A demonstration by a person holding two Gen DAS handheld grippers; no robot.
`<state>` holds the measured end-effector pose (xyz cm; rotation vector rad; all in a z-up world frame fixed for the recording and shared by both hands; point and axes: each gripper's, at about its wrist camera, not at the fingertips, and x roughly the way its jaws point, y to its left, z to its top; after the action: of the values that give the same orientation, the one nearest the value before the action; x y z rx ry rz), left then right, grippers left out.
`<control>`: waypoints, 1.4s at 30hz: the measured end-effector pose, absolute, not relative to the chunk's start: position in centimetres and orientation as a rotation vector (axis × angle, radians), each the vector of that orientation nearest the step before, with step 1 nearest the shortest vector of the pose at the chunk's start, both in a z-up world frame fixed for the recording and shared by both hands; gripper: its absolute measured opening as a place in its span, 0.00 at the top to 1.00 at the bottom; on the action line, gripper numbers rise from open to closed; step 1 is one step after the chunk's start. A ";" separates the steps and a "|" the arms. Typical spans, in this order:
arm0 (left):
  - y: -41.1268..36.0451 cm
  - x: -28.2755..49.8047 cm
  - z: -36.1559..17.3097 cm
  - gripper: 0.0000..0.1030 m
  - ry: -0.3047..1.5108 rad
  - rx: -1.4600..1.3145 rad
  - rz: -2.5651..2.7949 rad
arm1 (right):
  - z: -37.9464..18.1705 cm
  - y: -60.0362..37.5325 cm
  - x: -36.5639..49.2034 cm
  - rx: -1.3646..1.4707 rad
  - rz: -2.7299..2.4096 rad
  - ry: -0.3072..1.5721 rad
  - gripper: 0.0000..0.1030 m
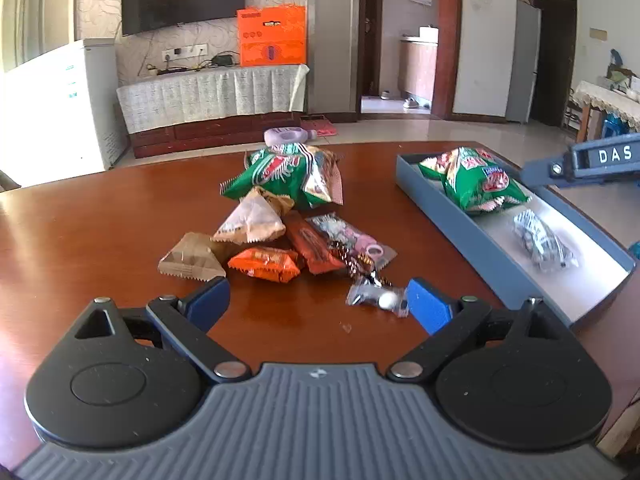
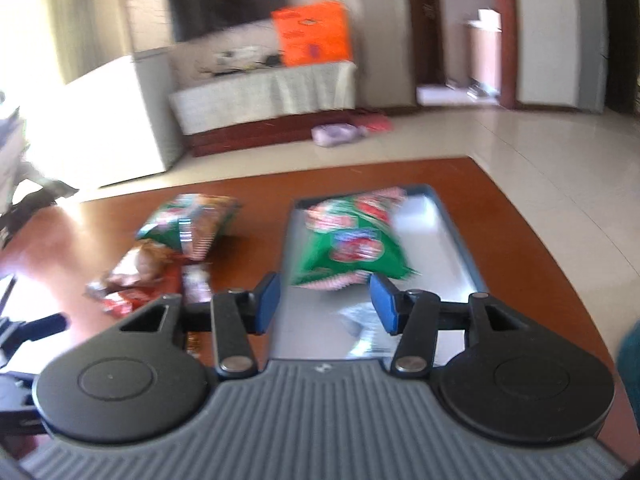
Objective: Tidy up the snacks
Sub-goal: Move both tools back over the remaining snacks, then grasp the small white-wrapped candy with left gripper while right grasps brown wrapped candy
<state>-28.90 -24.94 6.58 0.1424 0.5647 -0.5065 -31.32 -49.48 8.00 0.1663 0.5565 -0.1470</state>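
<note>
A pile of snack packets lies on the brown table: a green bag, two tan triangular packets, an orange packet, a brown bar and a small silver candy. My left gripper is open and empty, just short of the pile. A grey tray at the right holds a green bag and a clear packet. My right gripper is open and empty above the tray, near its green bag. The right wrist view is blurred.
The right gripper's blue arm reaches over the tray's far end. A purple bottle lies past the table's far edge. The table's far edge curves close behind the tray. The left tool shows at the left.
</note>
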 end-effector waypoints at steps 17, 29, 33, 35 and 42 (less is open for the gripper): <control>-28.8 -27.4 3.9 0.06 0.541 0.173 -0.641 | 7.6 -46.9 -30.4 0.092 -0.028 0.615 0.49; -29.8 -24.5 2.5 0.52 0.670 0.124 -0.705 | 6.5 -46.4 -28.5 0.095 0.014 0.666 0.49; -29.7 -24.0 2.3 0.63 0.667 0.103 -0.705 | 5.9 -45.0 -27.8 0.053 0.047 0.686 0.51; -29.7 -24.2 2.4 0.65 0.661 0.116 -0.697 | 5.6 -44.4 -27.6 0.032 0.060 0.690 0.59; -27.2 -25.6 3.1 0.69 0.657 0.120 -0.696 | 4.0 -42.7 -25.8 0.006 0.078 0.757 0.73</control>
<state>-25.55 -27.24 3.10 0.1196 0.6571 -0.6956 -25.79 -42.66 4.05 0.0057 0.7566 0.0781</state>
